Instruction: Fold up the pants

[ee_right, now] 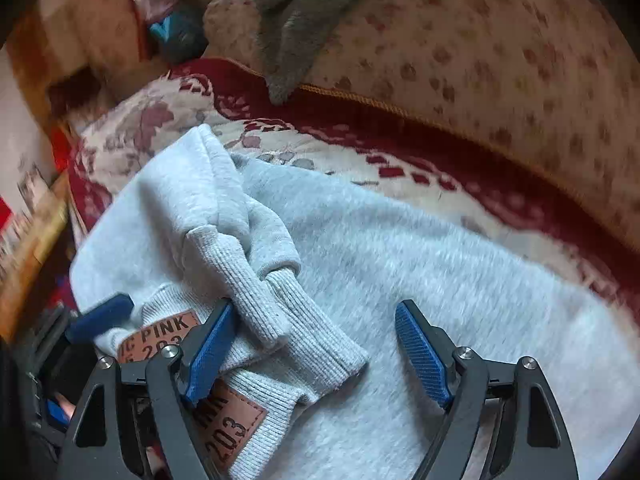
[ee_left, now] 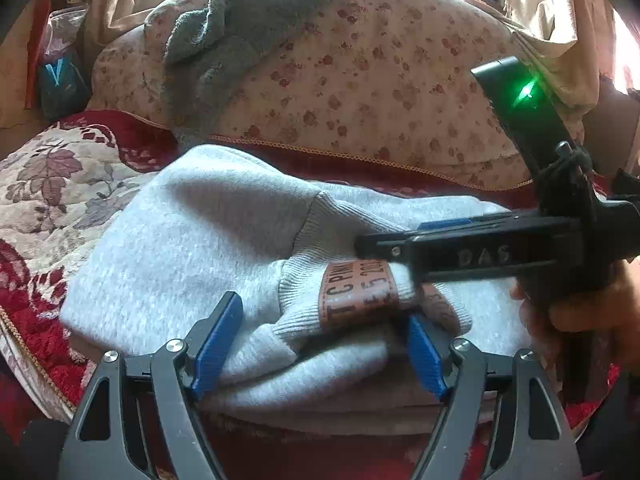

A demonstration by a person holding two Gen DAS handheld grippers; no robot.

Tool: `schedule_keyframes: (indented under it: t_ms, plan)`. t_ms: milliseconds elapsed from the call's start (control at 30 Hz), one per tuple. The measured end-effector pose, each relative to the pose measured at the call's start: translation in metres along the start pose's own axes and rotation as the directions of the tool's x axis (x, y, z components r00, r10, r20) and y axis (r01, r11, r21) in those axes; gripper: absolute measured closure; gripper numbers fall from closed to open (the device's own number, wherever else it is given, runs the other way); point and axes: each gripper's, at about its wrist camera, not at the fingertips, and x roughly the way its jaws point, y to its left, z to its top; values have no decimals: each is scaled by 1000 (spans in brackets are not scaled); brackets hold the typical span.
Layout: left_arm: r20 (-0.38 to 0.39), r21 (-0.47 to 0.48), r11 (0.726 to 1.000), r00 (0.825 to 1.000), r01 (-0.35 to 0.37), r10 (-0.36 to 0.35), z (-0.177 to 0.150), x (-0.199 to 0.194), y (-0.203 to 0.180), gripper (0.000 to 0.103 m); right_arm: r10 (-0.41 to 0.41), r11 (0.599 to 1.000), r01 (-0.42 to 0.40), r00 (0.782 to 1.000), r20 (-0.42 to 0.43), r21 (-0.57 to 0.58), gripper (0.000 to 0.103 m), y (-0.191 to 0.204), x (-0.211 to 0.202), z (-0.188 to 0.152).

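Light grey sweatpants (ee_left: pixel 192 240) lie folded on a red and cream floral bedspread (ee_left: pixel 52 184). Their ribbed cuffs carry brown leather patches (ee_left: pixel 356 296), also seen in the right wrist view (ee_right: pixel 232 424). My left gripper (ee_left: pixel 324 344) is open, its blue pads on either side of a ribbed cuff. My right gripper (ee_right: pixel 316 356) is open over the cuffs (ee_right: pixel 280 320) and the grey pants (ee_right: pixel 440 280). In the left wrist view the right gripper (ee_left: pixel 372 246) reaches in from the right above the patch. In the right wrist view a blue pad (ee_right: pixel 100 318) of the left gripper shows at lower left.
A large floral cushion (ee_left: pixel 380 80) stands behind the pants with a grey towel (ee_left: pixel 240 40) draped over it. Curtains and a window are at the back. A blue bag (ee_left: pixel 60 80) sits at far left. The bed's edge (ee_right: pixel 48 216) runs along the left.
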Motion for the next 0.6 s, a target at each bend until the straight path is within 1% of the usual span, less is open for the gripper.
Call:
schedule_keyframes:
  t_ms: [33,167,200,233,267,333,400,433,533,600]
  plan:
    - [-1,0,1000,1000,-5,5,2,-2,-1,26,7,1000,-7,1000,3,17,18,-3,-4,-1]
    - [-8,1,1000,1000,2,-2,11,-10,-11,25,-11,999,9,999,46,39,18,-12,-37,-9]
    - [-5,5,1000,1000,7,-7,14,-12,-17,24,-9,998,6,998,61,55,18,-16,-48,-13]
    - [-3,8,1000,1000,16,-16,16,-13,-22,21,-5,997,-1,997,78,79,18,-21,-60,-18]
    - [-1,12,1000,1000,27,-27,18,-13,-28,19,-3,994,-7,996,92,105,17,-27,-73,-25]
    - [10,25,999,999,47,-47,23,-14,-40,18,-5,989,-11,994,111,147,15,-36,-93,-38]
    - [18,46,997,998,65,-66,27,-12,-55,17,-23,984,0,992,127,179,12,-44,-112,-55]
    - [14,52,996,997,79,-80,30,-10,-63,17,-31,980,5,992,126,198,10,-50,-122,-66]
    - [2,67,991,993,119,-119,35,-3,-81,16,-37,973,10,993,113,232,10,-60,-142,-88]
    - [-3,97,985,990,142,-142,38,2,-96,14,-37,967,8,993,111,256,10,-68,-157,-104]
